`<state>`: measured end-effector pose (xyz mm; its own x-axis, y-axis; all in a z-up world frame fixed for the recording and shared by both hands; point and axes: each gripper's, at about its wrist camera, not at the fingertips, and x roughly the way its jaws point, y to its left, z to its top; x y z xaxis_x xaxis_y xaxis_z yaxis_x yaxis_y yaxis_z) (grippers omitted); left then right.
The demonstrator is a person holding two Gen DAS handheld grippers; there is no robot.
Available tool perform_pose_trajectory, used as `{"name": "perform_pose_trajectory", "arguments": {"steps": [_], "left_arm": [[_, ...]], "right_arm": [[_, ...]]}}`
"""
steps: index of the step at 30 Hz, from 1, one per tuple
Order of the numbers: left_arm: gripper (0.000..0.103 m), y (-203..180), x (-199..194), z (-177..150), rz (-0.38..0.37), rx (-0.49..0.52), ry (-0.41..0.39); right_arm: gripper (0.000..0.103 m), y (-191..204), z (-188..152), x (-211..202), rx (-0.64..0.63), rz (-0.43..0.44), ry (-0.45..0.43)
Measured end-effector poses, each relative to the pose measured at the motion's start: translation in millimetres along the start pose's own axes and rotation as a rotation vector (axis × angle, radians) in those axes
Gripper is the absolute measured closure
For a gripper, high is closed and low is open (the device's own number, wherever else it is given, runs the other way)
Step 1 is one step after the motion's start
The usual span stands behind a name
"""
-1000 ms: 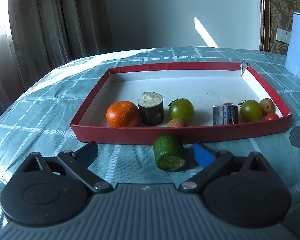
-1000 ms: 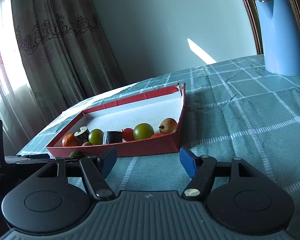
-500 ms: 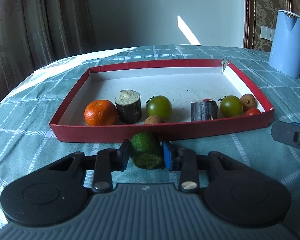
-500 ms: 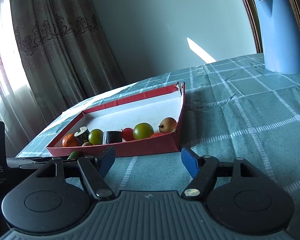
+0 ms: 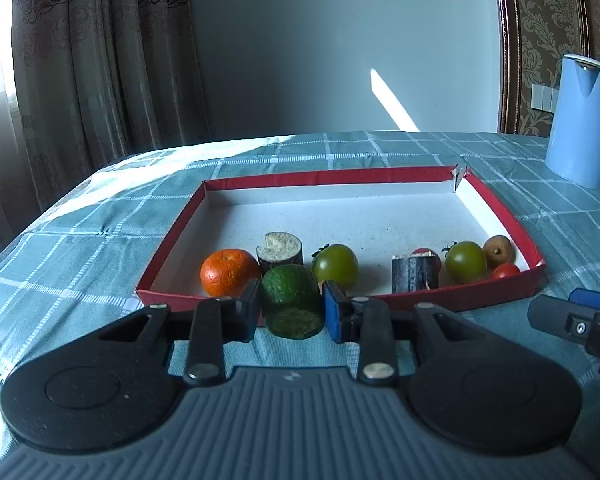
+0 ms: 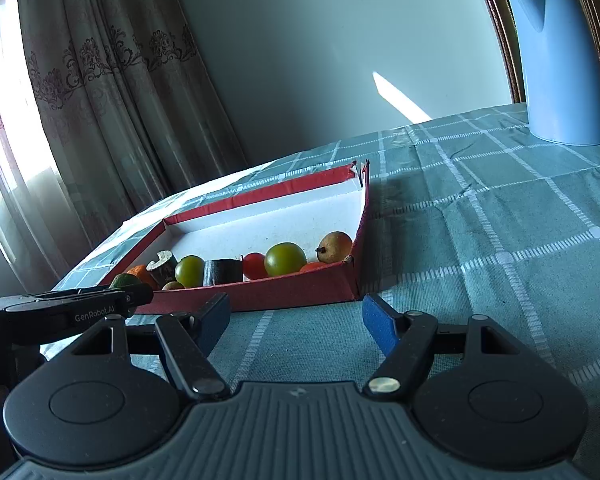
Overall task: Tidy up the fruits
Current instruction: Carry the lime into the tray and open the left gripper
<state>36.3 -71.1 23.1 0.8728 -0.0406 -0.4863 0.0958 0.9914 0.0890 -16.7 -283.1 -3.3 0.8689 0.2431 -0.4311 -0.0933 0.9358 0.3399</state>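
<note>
My left gripper is shut on a green cut fruit piece and holds it lifted just in front of the red tray's near wall. In the tray lie an orange, a dark cut piece, two green tomatoes, another dark piece, a red tomato and a small brown pear. My right gripper is open and empty above the cloth, near the tray's right corner. The held green piece shows there too.
A blue kettle stands at the back right on the checked teal tablecloth. Curtains hang at the left. The back of the tray holds nothing. The right gripper's finger shows at the right edge of the left wrist view.
My left gripper closed on the green piece on the cloth and lifted it to the height of the tray's wall. The right gripper stayed open and barely moved.
</note>
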Motion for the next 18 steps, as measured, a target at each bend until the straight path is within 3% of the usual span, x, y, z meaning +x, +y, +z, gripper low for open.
{"name": "perform_pose_trajectory", "arguments": {"steps": [18], "left_arm": [[0.072, -4, 40, 33, -0.024, -0.052, 0.003]], "right_arm": [[0.030, -1, 0, 3, 0.008, 0.002, 0.020]]}}
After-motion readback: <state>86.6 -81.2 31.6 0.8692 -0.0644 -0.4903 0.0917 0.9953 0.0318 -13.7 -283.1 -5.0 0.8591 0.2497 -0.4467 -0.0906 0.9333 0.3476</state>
